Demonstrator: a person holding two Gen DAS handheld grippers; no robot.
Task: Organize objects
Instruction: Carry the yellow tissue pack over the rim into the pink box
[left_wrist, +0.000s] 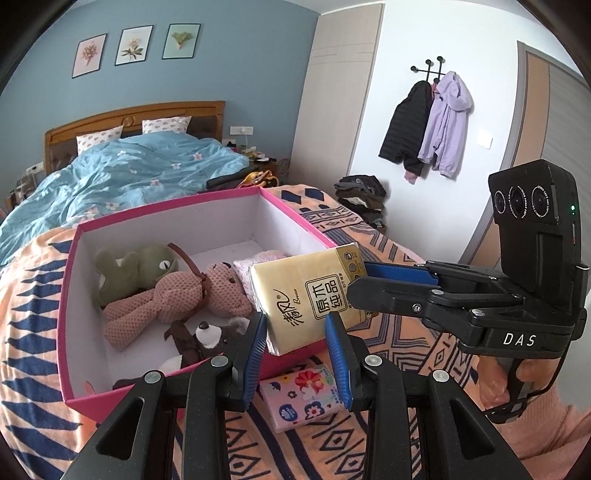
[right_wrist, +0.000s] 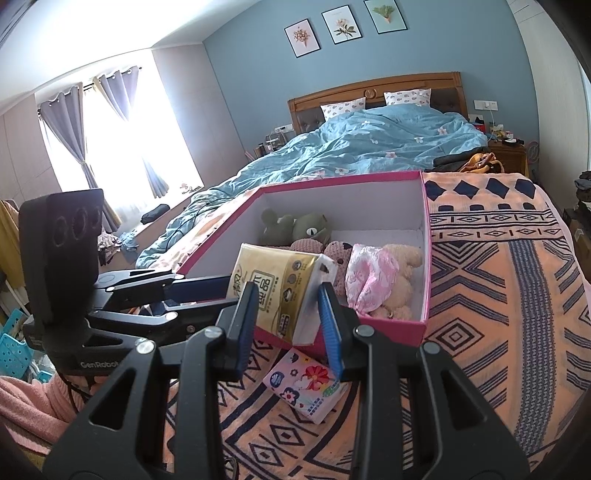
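A yellow tissue pack (left_wrist: 306, 291) (right_wrist: 277, 288) hangs tilted over the near rim of an open pink box (left_wrist: 166, 212) (right_wrist: 427, 258). Both grippers are shut on it. My left gripper (left_wrist: 295, 326) pinches its lower end between blue pads and enters the right wrist view from the left (right_wrist: 221, 288). My right gripper (right_wrist: 286, 299) clamps the pack's other end and reaches in from the right in the left wrist view (left_wrist: 360, 282). Inside the box lie a green plush (left_wrist: 133, 266), a pink plush bear (left_wrist: 177, 295), a dark brown plush (left_wrist: 203, 336) and a pink crinkled packet (right_wrist: 369, 277).
A floral tissue pack (left_wrist: 303, 397) (right_wrist: 310, 384) lies on the orange patterned blanket (right_wrist: 498, 295) just in front of the box, under the grippers. Behind the box is a blue duvet (left_wrist: 129, 173). Jackets (left_wrist: 432, 125) hang on the far wall.
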